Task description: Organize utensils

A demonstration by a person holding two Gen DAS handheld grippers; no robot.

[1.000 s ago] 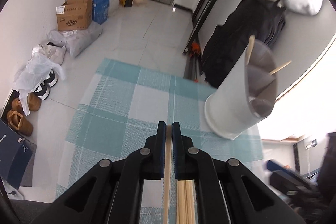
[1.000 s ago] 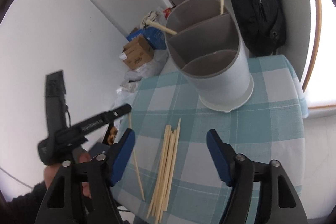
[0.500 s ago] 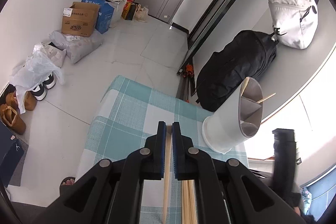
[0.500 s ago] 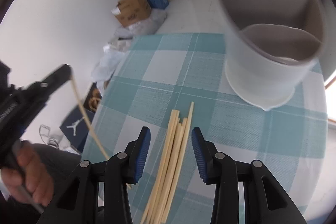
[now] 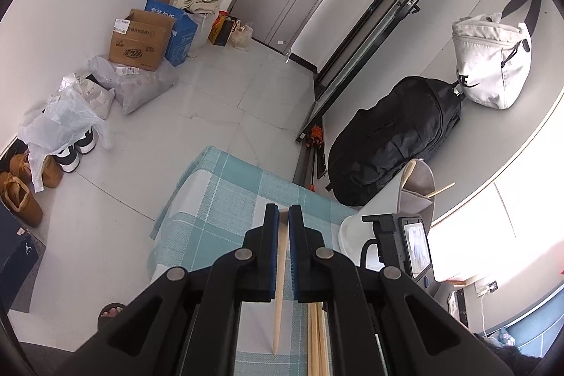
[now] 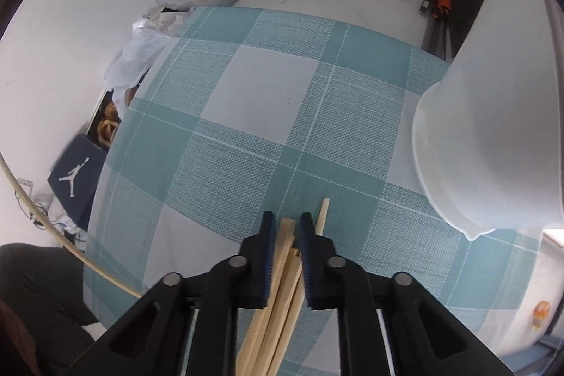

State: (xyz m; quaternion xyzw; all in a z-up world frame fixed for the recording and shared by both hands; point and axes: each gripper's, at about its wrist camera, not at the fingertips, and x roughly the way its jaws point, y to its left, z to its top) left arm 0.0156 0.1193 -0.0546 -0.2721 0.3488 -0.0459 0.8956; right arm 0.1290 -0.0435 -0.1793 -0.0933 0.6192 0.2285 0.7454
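Checked teal cloth covers the tabletop [image 6: 246,87], with the white divided holder [image 6: 493,136] standing at its far right edge. Left tongs [image 5: 283,217] pinch one chopstick [image 5: 280,288]; right tongs [image 6: 284,224] are closing around the chopstick bundle [image 6: 282,273] lying just left of that holder.

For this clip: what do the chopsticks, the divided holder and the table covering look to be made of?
Chopsticks: pale, matte, squared ends, likely bamboo or light wood.
Divided holder: smooth white outside, grey partitions in the left wrist view, probably plastic, though ceramic cannot be ruled out.
Table covering: teal and white check with a visible weave, so woven cloth or textured vinyl.
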